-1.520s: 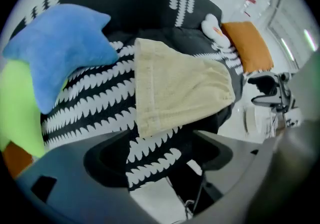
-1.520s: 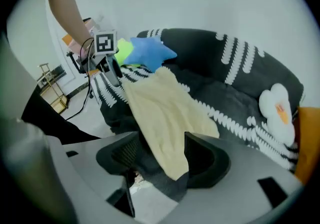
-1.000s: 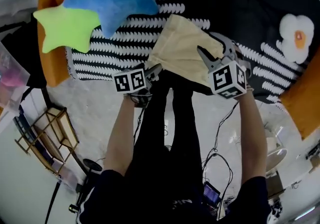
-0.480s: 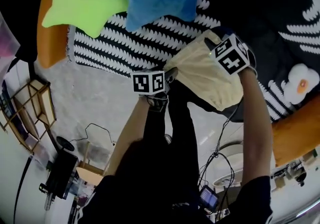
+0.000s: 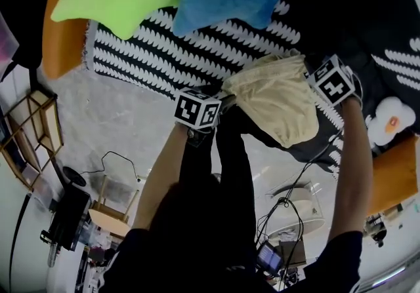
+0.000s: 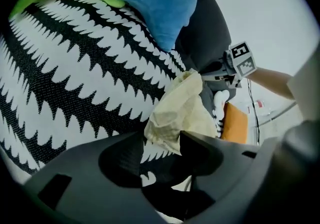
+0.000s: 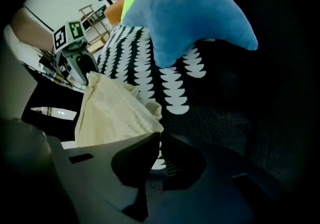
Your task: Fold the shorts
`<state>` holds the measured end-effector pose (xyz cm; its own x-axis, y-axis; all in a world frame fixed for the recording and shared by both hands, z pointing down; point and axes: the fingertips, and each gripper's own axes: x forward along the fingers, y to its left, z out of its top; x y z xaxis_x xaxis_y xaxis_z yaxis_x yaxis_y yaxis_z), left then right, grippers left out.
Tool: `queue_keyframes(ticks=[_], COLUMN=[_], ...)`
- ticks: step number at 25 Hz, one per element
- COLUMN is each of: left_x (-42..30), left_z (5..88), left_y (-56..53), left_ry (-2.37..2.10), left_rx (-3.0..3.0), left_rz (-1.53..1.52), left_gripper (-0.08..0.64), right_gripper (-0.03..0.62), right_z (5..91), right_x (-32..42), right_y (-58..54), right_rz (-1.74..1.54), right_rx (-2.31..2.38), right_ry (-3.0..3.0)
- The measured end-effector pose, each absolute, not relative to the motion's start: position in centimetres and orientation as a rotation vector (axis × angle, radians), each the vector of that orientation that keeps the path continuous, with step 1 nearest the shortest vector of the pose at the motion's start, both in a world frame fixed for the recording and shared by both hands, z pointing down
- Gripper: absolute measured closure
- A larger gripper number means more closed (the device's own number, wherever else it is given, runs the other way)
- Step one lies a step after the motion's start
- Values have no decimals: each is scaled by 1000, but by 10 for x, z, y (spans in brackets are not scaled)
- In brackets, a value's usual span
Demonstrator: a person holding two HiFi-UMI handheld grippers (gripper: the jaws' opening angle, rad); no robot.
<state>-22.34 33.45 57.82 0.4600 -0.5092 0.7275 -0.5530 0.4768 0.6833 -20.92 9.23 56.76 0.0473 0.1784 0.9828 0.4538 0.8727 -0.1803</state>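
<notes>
Holding the cream shorts point(image 5: 272, 105) up over the near edge of the black-and-white blanket point(image 5: 144, 56). Pinched tight at one corner by the pressed-together fingers of the right gripper point(image 7: 159, 138), and bunched at the other between the fingers of the left gripper point(image 6: 162, 140), just now squeezing in on it. Likely pulled wide to smooth the cloth for folding.

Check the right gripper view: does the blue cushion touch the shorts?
No, the blue cushion lies apart from the shorts, with patterned blanket showing between them.
</notes>
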Motion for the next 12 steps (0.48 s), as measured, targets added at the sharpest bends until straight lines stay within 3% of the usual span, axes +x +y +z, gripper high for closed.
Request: queue_keyframes(ticks=[2, 5, 6, 9, 12], left_x=[-224, -221, -221, -227, -229], left_z=[577, 583, 588, 600, 602], left_y=[331, 328, 328, 333, 336], left_ry=[-1153, -1144, -1150, -1199, -1232], left_rx=[1160, 1110, 1074, 962, 932], left_rz=[24, 1, 5, 51, 106], left_gripper=[337, 337, 340, 431, 446], right_gripper=[556, 397, 378, 340, 259], right_z=[570, 555, 548, 546, 566], right_x=[-214, -241, -251, -260, -248], right_y=[89, 100, 106, 123, 139], right_rz=[-269, -253, -275, -527, -786], right_rx=[-530, -604, -653, -879, -1079], right_ry=[-1538, -1657, -1687, -1567, -1276])
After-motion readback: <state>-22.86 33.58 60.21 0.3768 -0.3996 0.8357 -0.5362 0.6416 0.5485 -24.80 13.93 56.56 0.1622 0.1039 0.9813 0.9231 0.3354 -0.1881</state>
